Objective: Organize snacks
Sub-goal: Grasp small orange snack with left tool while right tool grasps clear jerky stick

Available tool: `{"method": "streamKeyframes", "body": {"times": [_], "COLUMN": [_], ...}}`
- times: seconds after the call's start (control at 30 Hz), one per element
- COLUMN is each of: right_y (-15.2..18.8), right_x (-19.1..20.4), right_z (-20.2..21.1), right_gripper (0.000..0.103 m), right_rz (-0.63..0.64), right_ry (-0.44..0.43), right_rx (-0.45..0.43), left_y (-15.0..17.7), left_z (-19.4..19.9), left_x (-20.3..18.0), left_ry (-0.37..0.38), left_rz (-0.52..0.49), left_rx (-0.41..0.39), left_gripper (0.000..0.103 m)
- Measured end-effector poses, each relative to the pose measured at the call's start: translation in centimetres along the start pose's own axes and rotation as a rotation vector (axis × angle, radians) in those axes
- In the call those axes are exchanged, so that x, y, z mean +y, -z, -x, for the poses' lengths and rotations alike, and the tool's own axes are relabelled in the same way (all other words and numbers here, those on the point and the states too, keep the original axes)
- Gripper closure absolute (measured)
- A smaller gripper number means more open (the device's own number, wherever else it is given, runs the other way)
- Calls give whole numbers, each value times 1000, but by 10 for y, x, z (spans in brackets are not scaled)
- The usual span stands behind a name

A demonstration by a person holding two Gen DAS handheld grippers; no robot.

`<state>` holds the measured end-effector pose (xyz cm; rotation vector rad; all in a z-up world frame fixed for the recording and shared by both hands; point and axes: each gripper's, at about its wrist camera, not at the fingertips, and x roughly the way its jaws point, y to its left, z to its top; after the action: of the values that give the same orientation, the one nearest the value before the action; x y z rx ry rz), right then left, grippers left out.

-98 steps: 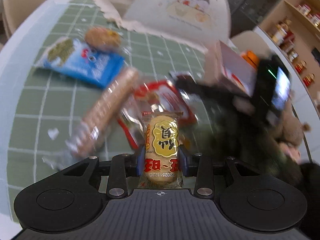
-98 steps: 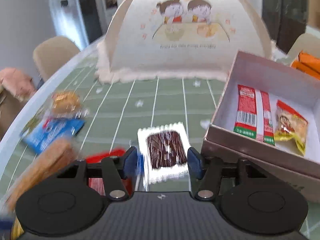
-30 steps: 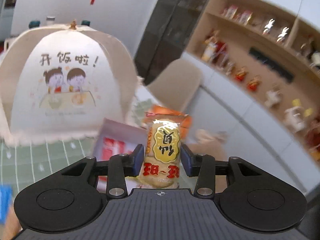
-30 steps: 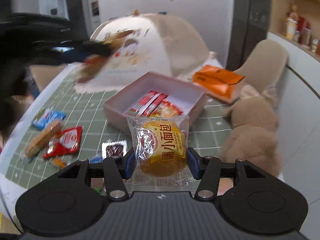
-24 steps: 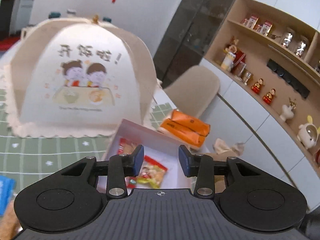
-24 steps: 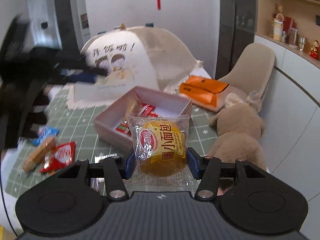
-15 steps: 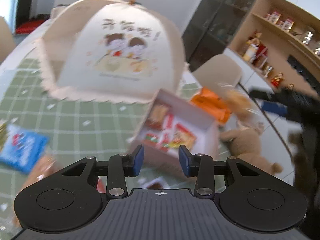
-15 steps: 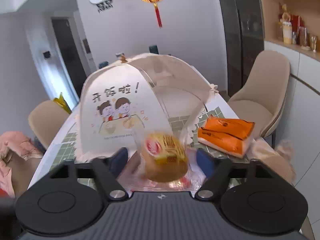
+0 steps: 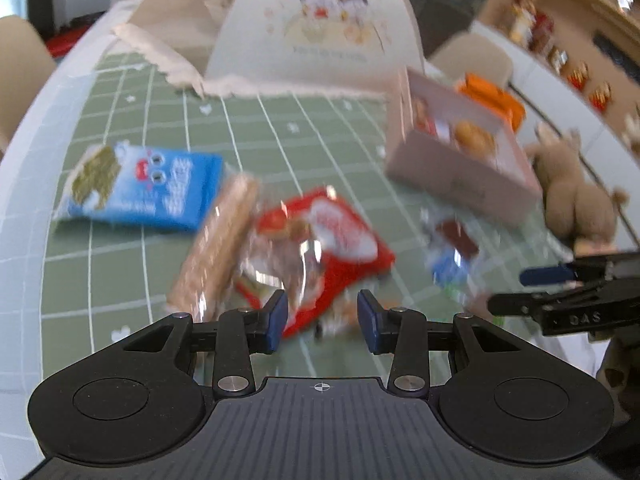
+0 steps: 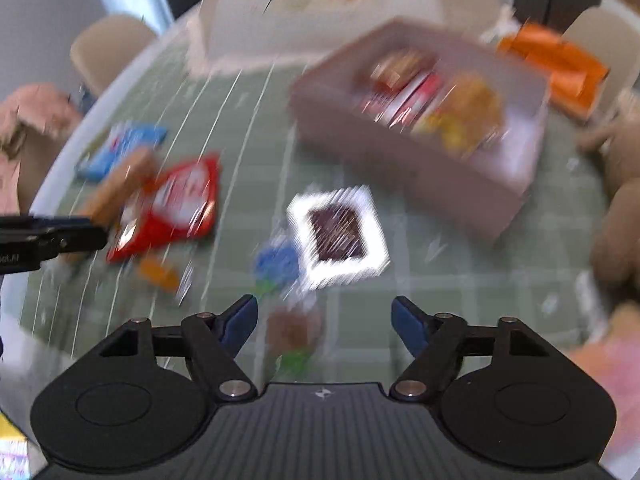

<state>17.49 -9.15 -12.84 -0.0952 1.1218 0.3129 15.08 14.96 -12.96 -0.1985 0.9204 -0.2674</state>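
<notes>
Box [image 10: 400,148], one; loose packets, several.

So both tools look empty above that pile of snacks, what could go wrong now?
1. The red packet overlaps the biscuit sleeve, so the left tool might grab both or drag one.
2. The right tool is closing with nothing between its jaws, and may shut before it reaches the dark packet.
</notes>
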Motion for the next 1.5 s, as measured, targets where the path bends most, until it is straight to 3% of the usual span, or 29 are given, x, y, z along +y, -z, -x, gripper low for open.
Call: {"method": "streamKeyframes", "body": {"times": [0.07, 0.1, 0.23, 0.37, 0.57, 0.7, 0.8, 0.9, 1.0, 1.1, 1.2, 1.33, 1.43, 1.5], "right_y": [-1, -3, -9, -24, -53, -49, -36, -20, -3, 11, 22, 27, 23, 24], "right_x": [7, 9, 7, -3, -15, -6, -22, -42, -50, -43, -27, -8, -5, 5], "right_z": [-7, -10, 3, 4, -44, -44, -33, -18, 8, 29, 30, 14, -4, -6], "right_gripper": [57, 60, 60, 56, 54, 59, 61, 61, 58, 46, 40, 40, 50, 58], "right_rz": [-2, -6, 28, 88, 19, 72, 35, -30, -59, -38, -26, 39, 44, 130], "right_ry": [35, 40, 67, 103, 42, 44, 44, 35, 50, 56, -4, -29, -64, -30], "right_rx": [22, 30, -1, -71, -67, -65, -40, -26, -75, -115, -99, -86, -19, -20], "left_y": [7, 8, 12, 25, 27, 10, -4, -13, -14, -9, -6, 9, 28, 34], "left_z": [-5, -11, -35, -43, -18, -17, -35, -54, -65, -70, -67, -53, -41, -37], "left_x": [-6, -10, -32, -53, -57, -59, -57, -57, -62, -72, -77, -71, -71, -72], "left_ry": [19, 45, 123, 247, 178, 39, -17, 3, 45, 42, 36, 65, 33, 16], "left_rz": [-22, -20, -18, -40, -35, -190, -303, -379, -420, -437, -363, -113, -7, 25], "left_rx": [7, 9, 39, 63, 15, -30, -13, 38, 75, 72, 107, 172, 176, 173], "left_gripper": [61, 61, 61, 61, 61, 61, 61, 59, 60, 68, 74, 77, 77, 77]}}
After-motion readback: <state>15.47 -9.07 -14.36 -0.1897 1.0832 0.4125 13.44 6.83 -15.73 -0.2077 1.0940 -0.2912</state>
